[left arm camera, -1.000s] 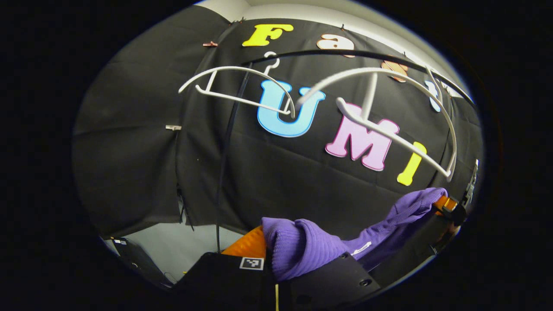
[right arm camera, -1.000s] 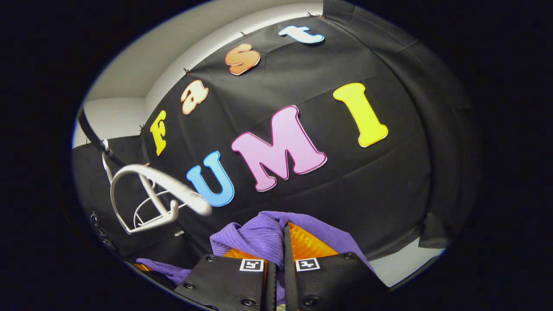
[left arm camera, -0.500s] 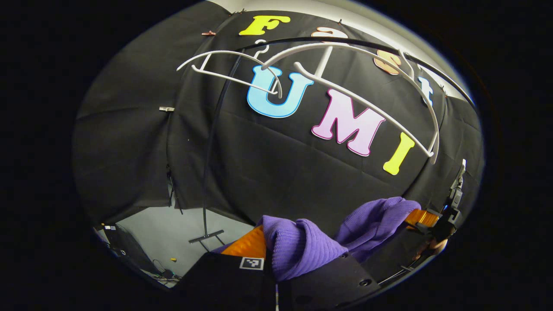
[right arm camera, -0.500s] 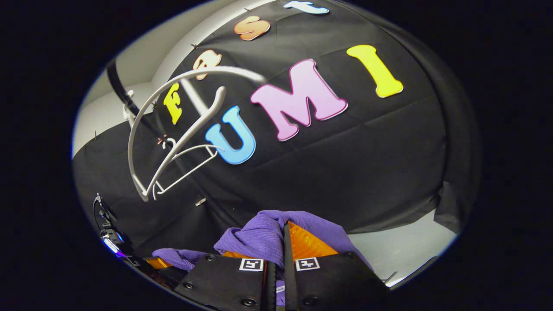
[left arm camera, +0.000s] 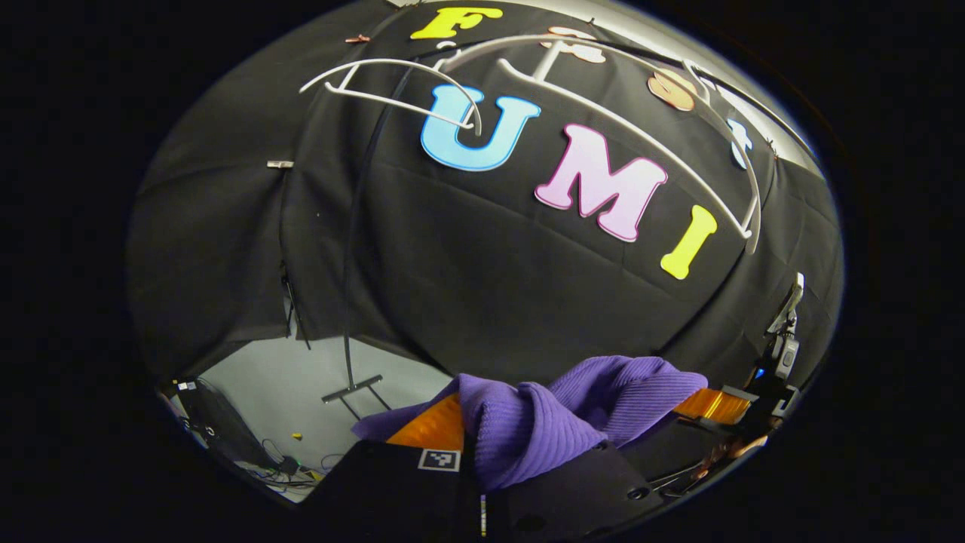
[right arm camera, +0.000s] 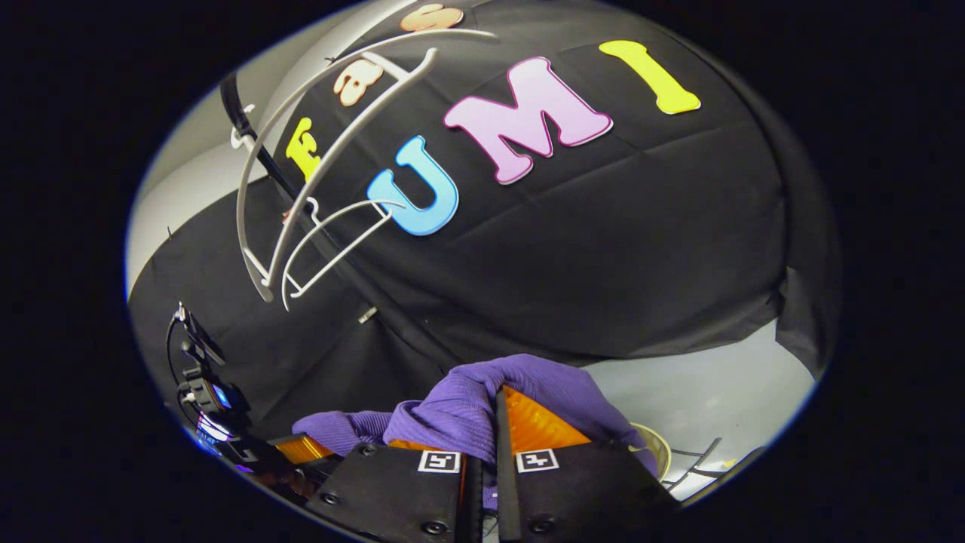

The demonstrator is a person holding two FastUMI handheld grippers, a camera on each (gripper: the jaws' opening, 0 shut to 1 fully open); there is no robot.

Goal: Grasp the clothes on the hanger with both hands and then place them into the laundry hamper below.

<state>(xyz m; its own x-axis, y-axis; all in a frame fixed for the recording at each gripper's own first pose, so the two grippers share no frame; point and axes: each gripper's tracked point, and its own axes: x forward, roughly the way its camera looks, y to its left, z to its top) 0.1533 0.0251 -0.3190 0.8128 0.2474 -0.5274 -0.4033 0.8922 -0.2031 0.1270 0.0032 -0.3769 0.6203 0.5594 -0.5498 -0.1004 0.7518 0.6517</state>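
A purple knit garment [left arm camera: 543, 422] is bunched between the fingers of my left gripper [left arm camera: 471, 445], which is shut on it. The cloth stretches right to my right gripper [left arm camera: 712, 407], seen farther off. In the right gripper view the same purple garment [right arm camera: 467, 403] is pinched in my right gripper [right arm camera: 497, 437], and a fold trails left toward my left gripper [right arm camera: 301, 449]. Two bare white hangers [left arm camera: 603, 113] [right arm camera: 301, 181] hang from a dark rail [right arm camera: 249, 143] above, free of the garment. A pale rounded rim [right arm camera: 654, 446], perhaps the hamper, peeks out low right.
The clothes rack's thin dark pole [left arm camera: 348, 249] runs down to a foot [left arm camera: 350, 391] on the grey floor. Cables and dark gear [left arm camera: 226, 441] lie at the lower left. A metal wire frame [right arm camera: 693, 460] shows on the floor at lower right.
Both grippers have come down with the garment: the hangers and rail have slid upward in both views, more floor shows, and the pale rim has come into sight.
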